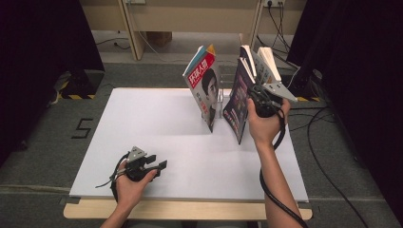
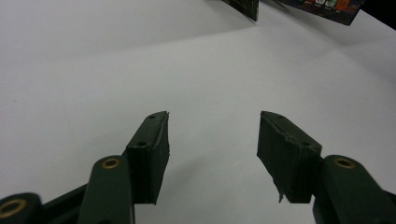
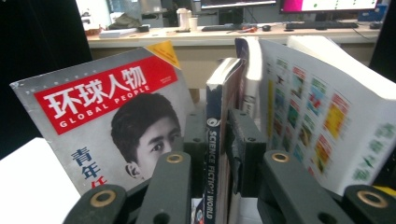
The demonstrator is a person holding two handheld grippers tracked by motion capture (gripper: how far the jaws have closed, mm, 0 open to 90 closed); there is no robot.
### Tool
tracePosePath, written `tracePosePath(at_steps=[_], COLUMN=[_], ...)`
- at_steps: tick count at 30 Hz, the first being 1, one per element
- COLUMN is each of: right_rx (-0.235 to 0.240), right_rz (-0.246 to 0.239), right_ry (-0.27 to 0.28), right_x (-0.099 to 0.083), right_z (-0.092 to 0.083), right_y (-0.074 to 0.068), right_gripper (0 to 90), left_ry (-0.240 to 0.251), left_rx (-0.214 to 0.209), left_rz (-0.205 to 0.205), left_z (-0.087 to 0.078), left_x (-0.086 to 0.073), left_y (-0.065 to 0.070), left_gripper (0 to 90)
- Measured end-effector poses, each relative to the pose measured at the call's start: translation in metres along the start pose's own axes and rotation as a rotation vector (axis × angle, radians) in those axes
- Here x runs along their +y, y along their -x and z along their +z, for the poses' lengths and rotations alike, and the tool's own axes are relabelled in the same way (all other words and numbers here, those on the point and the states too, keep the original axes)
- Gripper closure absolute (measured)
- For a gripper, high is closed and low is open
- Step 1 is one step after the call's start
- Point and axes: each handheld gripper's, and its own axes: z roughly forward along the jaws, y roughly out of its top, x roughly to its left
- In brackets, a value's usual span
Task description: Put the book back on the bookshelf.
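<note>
Three publications stand leaning at the back of the white board. At the left is a grey magazine with a red "Global People" banner. A dark "Science Fiction World" magazine is in the middle. A thick white book with colourful pages is at the right. My right gripper straddles the dark magazine's spine, and a thin gap shows beside the right pad. My left gripper rests low over the board's front left, open with nothing between its jaws.
A clear stand sits between the magazines. The wooden table edge runs along the front. Cables trail over the grey floor at the right. Dark curtains close both sides, and a desk with monitors stands beyond.
</note>
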Motion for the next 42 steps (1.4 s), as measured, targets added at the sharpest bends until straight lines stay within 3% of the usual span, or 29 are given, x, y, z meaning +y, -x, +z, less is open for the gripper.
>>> tracePosePath(at_steps=[14, 20, 27, 36, 42], right_rx=[-0.028, -0.075, -0.087, -0.081, -0.092], right_rz=[0.006, 0.004, 0.011, 0.035, 0.021], right_ry=[-0.074, -0.103, -0.105, -0.112, -0.132], right_x=[-0.004, -0.003, -0.003, 0.005, 0.011], right_z=[-0.004, -0.007, -0.008, 0.002, 0.013], right_y=[0.002, 0.006, 0.008, 0.009, 0.007], right_gripper=[78.5, 83.3, 79.5, 75.7, 76.5], left_ry=[-0.003, 0.005, 0.008, 0.011, 0.003], left_rx=[-0.003, -0.003, -0.01, -0.007, -0.011], left_rz=[-0.005, -0.009, -0.005, -0.008, -0.004], left_z=[0.001, -0.001, -0.002, -0.002, 0.001], left_x=[-0.001, -0.001, 0.0, 0.0, -0.002], left_y=[0.001, 0.001, 0.002, 0.001, 0.002], left_gripper=[42.9, 43.0, 43.1, 43.2, 43.3])
